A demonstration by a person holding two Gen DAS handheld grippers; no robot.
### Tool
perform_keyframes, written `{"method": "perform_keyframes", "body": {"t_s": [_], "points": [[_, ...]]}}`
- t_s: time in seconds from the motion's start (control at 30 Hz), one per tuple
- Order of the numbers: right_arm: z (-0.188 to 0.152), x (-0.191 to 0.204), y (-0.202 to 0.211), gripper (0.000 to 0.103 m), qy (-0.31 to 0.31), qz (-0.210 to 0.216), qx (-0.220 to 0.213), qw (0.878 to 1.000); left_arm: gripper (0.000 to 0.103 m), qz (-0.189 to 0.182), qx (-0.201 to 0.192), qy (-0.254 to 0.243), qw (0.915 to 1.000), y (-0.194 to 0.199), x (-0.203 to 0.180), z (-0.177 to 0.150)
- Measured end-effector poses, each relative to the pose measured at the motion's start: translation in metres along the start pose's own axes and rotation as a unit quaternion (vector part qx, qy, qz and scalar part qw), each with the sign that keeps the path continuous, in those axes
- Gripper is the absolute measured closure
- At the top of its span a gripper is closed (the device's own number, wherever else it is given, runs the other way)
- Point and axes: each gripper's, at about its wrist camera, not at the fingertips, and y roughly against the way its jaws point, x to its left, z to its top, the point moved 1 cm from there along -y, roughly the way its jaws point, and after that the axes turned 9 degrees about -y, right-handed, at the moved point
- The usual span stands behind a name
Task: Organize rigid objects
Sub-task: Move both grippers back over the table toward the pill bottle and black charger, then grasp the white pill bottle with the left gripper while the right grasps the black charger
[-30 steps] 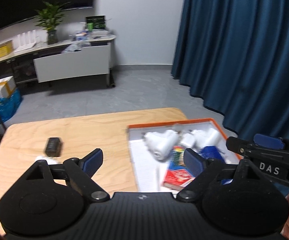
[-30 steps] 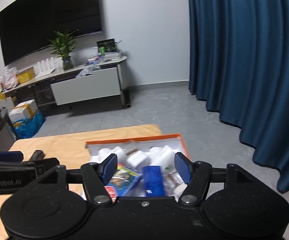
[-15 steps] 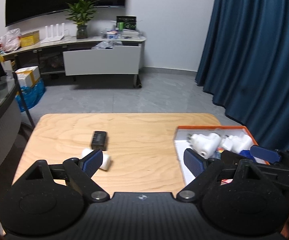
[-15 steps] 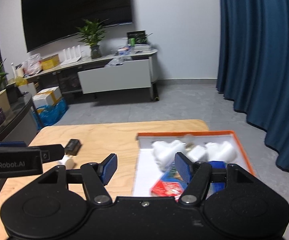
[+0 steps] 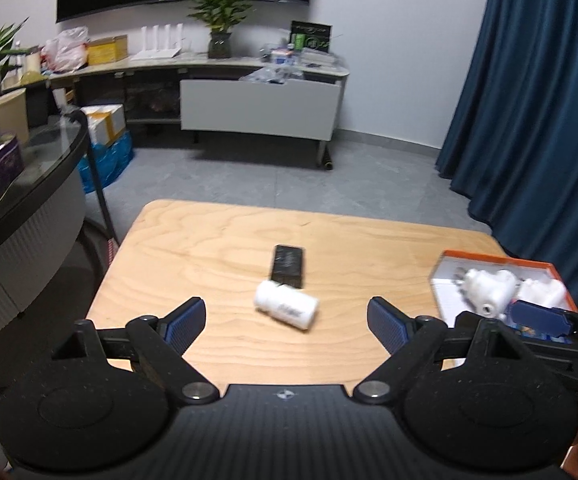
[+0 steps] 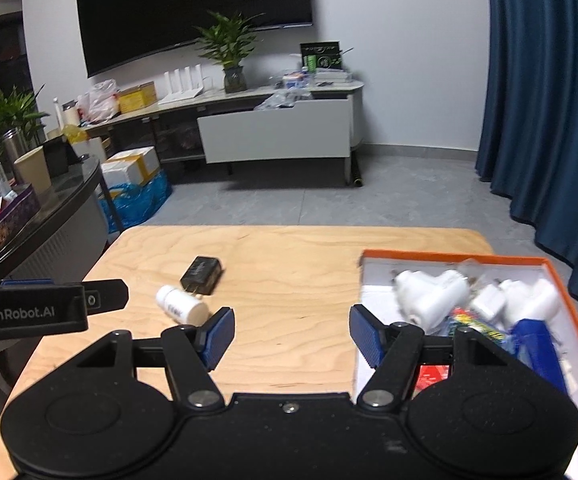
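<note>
**Two Open Grippers Over a Table With a Full Box**

A wooden table [image 5: 225,240] stood in the room. On its right side sat an orange box [image 6: 569,292] with a white inside. The box held many things. There were two fat white plastic parts [image 6: 433,296] near the back of it, and a smaller white piece [image 6: 489,302] lay between them. In front of those lay a blue box [image 6: 537,344], a red pack [image 6: 433,374] and something with many colours [image 6: 473,322] that was too blurry to tell. The things lay piled close together, touching each other.

Two things were outside the box, on the bare wood to its left. One was a white bottle [image 5: 287,306] lying on its side. The other was a small black block [image 5: 287,266], lying flat just behind the bottle. They looked like they touched, or almost did.

The left gripper [image 5: 285,322] hung above the table with its blue fingers spread wide. Nothing was between them. The white bottle showed just past the gap. The right gripper [image 6: 291,338] also had its fingers spread apart and held nothing. It was over the wood beside the box's left edge.

A blue curtain [image 6: 549,100] hung on the right.
</note>
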Motion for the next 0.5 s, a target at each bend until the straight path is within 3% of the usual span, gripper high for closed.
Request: {"method": "perform_keyframes", "body": {"t_s": [0.3, 0.5], "points": [[-0.008, 0.011, -0.032, 0.026, 0.005, 0.013, 0.024, 1.0, 0.013, 0.022, 0.031, 0.026, 0.999, -0.033, 0.039, -0.012], [-0.013, 0.011, -0.054, 0.026, 0.001, 0.018, 0.035, 0.999, 0.012, -0.004, 0.033, 0.01, 0.9994, -0.058, 0.037, -0.017]]}}
